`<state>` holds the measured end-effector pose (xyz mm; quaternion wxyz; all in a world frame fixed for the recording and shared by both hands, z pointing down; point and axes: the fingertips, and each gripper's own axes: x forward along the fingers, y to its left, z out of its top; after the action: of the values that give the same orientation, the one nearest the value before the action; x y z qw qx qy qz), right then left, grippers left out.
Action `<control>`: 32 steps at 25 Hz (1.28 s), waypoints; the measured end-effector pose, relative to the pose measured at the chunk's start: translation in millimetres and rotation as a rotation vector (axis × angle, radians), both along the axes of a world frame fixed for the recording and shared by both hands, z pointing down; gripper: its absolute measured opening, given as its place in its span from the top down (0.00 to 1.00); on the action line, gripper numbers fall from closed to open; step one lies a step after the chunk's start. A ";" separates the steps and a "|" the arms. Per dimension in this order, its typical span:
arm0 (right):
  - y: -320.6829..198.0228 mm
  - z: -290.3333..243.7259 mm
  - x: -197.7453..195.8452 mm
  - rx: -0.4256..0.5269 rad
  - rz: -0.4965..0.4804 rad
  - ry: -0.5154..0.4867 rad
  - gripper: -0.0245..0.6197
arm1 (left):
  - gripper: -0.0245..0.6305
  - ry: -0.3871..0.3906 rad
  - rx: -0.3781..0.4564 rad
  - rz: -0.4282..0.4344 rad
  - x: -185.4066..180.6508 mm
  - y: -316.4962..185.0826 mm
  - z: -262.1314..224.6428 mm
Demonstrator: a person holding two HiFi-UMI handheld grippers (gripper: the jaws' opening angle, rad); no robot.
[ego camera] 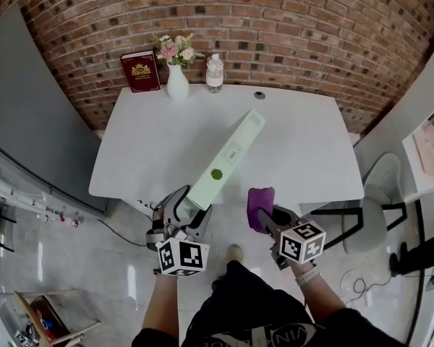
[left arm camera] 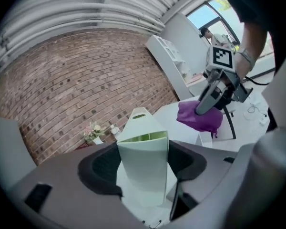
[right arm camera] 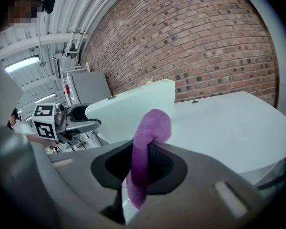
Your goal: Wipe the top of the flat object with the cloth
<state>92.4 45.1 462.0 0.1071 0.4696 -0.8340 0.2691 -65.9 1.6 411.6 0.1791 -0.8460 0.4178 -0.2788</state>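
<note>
A long, flat pale-green object [ego camera: 228, 160] lies slantwise, its near end past the front edge of the white table [ego camera: 145, 143]. My left gripper [ego camera: 192, 207] is shut on that near end; the left gripper view shows the pale-green object [left arm camera: 144, 162] clamped between the jaws. My right gripper [ego camera: 264, 219] is shut on a purple cloth [ego camera: 260, 204], held just off the table's front edge, to the right of the green object. In the right gripper view the purple cloth [right arm camera: 147, 152] hangs folded between the jaws, and the pale-green object [right arm camera: 133, 111] rises at left.
At the table's far edge stand a dark red book [ego camera: 140, 71], a white vase of flowers [ego camera: 176, 69] and a clear bottle [ego camera: 215, 73]. A small round port [ego camera: 260, 94] sits in the tabletop. A stool [ego camera: 380, 215] stands to the right, a brick wall behind.
</note>
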 end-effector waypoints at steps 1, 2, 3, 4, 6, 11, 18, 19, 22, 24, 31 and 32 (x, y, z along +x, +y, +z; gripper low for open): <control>2.3 0.5 1.8 -0.004 0.003 0.001 0.86 | 0.51 -0.025 0.014 0.004 3.0 2.6 1.9; 4.5 1.3 4.5 -0.009 0.008 0.003 0.86 | 0.51 -0.048 0.027 0.008 6.4 5.1 3.8; 6.6 2.3 7.7 -0.013 0.015 0.004 0.86 | 0.51 -0.071 0.039 0.014 10.2 7.6 6.0; 8.6 3.4 11.0 -0.017 0.024 0.003 0.86 | 0.51 -0.097 0.051 0.022 14.4 10.3 8.4; 12.2 5.4 16.3 -0.023 0.043 -0.003 0.86 | 0.51 -0.144 0.069 0.043 23.0 16.1 13.3; 22.7 10.4 20.1 -0.043 0.062 -0.014 0.86 | 0.52 -0.214 0.087 0.086 41.7 29.1 29.9; 41.7 27.1 18.3 -0.086 0.059 -0.025 0.86 | 0.52 -0.398 0.140 0.165 65.6 49.5 68.2; 43.9 29.4 19.5 -0.090 0.062 -0.025 0.86 | 0.52 -0.409 0.141 0.177 69.5 52.9 74.4; 50.9 36.4 22.2 -0.102 0.067 -0.026 0.86 | 0.52 -0.450 0.160 0.203 78.9 62.7 92.3; 53.9 41.6 22.8 -0.110 0.066 -0.026 0.86 | 0.52 -0.507 0.160 0.217 84.5 66.0 108.3; 64.4 56.0 26.5 -0.135 0.071 -0.020 0.86 | 0.51 -0.637 0.129 0.277 113.1 75.5 152.6; 65.4 57.1 27.7 -0.136 0.073 -0.016 0.86 | 0.51 -0.641 0.113 0.283 118.1 75.3 155.8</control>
<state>120.1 110.5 519.0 0.1221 0.4890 -0.7970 0.3328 52.2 76.9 567.3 0.3845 -0.7537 0.2341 -0.4789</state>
